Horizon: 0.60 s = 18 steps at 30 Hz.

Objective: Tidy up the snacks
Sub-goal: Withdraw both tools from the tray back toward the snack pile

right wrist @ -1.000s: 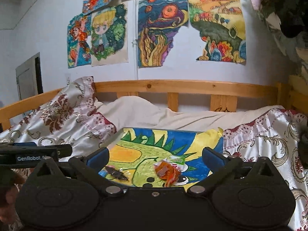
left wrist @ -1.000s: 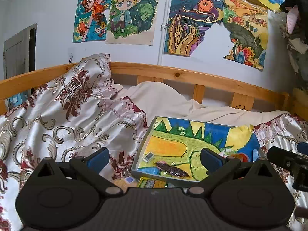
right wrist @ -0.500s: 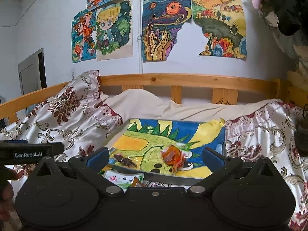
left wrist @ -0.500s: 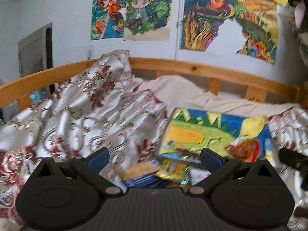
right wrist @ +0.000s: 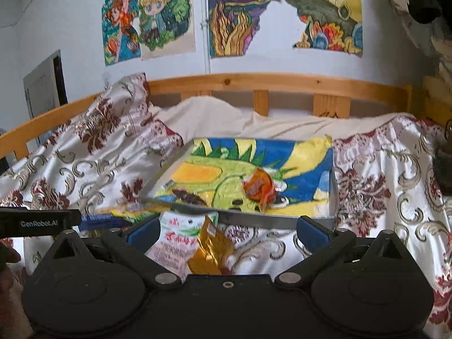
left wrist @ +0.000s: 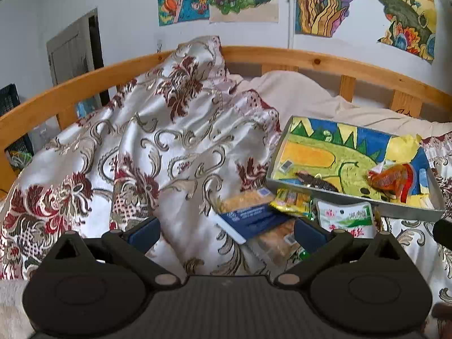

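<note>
A shallow grey tray (left wrist: 353, 196) lined with a bright painted picture lies on a floral bedspread (left wrist: 158, 152). Inside it sit an orange snack packet (left wrist: 391, 179) at 3 o'clock and a dark wrapped snack (left wrist: 313, 180) at 7 o'clock. Loose packets lie just outside its near rim: a blue packet (left wrist: 251, 217), a yellow packet (left wrist: 291, 200) and a white-green packet (right wrist: 180, 237). The left gripper (left wrist: 226, 233) and right gripper (right wrist: 226, 231) both hover with jaws spread wide, gripping nothing.

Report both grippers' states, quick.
Left gripper: open, holding nothing.
Right gripper: open, holding nothing.
</note>
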### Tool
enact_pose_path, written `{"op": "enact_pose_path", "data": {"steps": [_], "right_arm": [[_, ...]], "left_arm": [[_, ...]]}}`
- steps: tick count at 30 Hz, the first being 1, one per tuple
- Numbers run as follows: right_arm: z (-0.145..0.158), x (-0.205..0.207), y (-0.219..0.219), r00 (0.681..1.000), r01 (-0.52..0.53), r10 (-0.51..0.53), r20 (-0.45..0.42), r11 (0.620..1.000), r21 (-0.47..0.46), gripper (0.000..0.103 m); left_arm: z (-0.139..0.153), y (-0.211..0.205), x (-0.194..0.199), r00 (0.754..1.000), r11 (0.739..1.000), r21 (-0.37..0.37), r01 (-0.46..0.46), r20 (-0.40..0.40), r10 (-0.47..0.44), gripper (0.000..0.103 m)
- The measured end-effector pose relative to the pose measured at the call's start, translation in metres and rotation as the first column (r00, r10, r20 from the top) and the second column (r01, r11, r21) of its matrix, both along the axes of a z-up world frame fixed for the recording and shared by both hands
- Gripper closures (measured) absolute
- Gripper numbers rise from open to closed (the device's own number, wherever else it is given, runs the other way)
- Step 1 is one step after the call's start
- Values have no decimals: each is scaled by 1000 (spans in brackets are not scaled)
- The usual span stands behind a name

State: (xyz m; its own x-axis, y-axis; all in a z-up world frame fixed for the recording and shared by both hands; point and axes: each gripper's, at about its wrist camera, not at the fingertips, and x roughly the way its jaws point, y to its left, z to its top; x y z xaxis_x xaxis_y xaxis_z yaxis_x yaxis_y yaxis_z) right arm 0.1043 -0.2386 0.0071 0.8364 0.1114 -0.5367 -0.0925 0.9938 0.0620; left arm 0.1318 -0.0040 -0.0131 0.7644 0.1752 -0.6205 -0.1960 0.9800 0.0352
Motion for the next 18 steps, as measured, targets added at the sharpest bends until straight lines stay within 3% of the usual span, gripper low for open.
{"op": "enact_pose_path", "data": {"steps": [18], "right_arm": [[-14,4,3,992,11,-15,-122,999,-39,1]], "left_arm": [[-13,4,-1,987,998,-61,14,-157,-24,1]]}}
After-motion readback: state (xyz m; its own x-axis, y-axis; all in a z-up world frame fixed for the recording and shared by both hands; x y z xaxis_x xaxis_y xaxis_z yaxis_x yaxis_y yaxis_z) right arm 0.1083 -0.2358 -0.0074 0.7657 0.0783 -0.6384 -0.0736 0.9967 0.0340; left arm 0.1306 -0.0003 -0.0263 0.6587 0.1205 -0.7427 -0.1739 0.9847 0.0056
